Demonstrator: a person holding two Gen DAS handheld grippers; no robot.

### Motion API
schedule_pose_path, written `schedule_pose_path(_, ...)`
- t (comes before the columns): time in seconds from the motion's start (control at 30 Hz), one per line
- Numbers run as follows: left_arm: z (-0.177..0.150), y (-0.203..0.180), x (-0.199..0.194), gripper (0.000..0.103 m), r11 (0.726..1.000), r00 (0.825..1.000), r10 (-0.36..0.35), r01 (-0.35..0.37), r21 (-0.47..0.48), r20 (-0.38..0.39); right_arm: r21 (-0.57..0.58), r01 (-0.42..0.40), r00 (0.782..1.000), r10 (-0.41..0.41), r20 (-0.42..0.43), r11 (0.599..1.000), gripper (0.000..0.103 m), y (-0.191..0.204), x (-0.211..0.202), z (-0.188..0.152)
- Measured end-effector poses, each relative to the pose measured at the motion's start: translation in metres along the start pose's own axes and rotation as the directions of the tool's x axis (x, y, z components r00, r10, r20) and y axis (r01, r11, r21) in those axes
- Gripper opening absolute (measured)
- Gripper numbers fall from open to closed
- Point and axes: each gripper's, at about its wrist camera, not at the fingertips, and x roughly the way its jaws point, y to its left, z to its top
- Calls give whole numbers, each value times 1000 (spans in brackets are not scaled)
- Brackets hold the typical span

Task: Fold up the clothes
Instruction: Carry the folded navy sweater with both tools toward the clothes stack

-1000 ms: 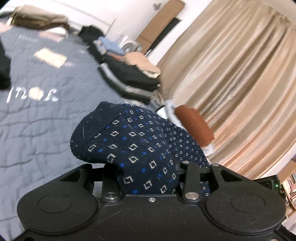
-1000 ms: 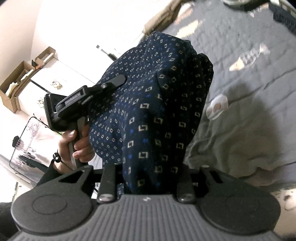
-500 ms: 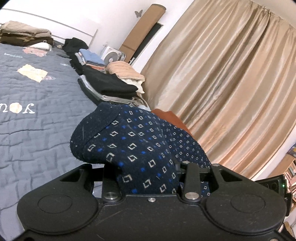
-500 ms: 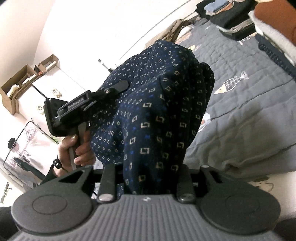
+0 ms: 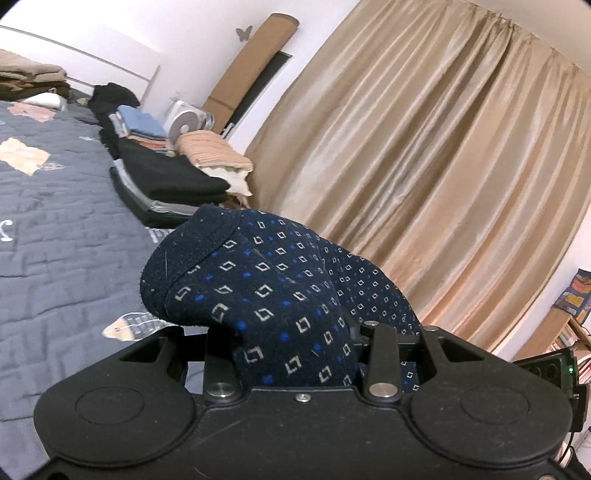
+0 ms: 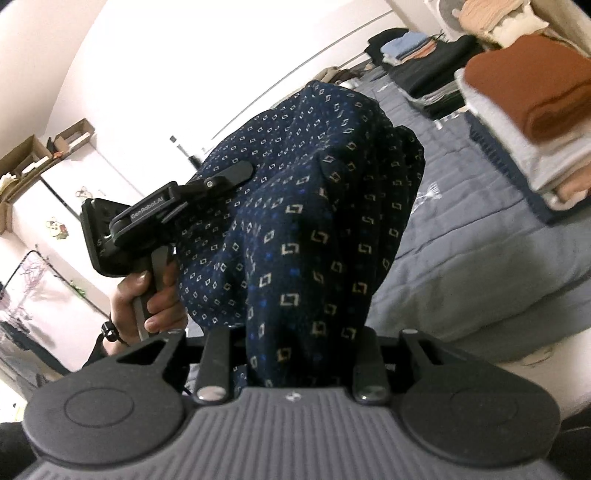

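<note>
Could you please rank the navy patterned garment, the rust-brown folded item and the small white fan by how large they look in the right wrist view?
1. Navy patterned garment, though nearest the camera.
2. Rust-brown folded item.
3. White fan, partly cut off.

Soft indoor light, blown-out walls (fisheye-bent edges), slight blur.

The navy patterned garment covers the fingers of the left gripper; their tips cannot be seen. The same garment hides the fingers of the right gripper and part of the bed behind it. Right of the garment, the folded stack is cut by the frame edge. Left of the garment, the hand is partly hidden.
</note>
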Motion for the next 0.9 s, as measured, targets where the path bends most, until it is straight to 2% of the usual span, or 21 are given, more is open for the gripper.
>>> schedule_pose_path(0.23,-3,-15,31,37,999,1000,-18,18,35,5,13,27,999,-27,23,1000,27,-21,-22,11)
schedule_pose_path(0.63,7,-11,117,37,1000,998,11,-10,20,-66,66,12,1000,-14,21,998,27,-95,-27,40)
schedule_pose_path(0.9,15,-24,161,37,999,997,5,-2,42,-79,77,18,998,-23,57,997,27,-125,-40,58)
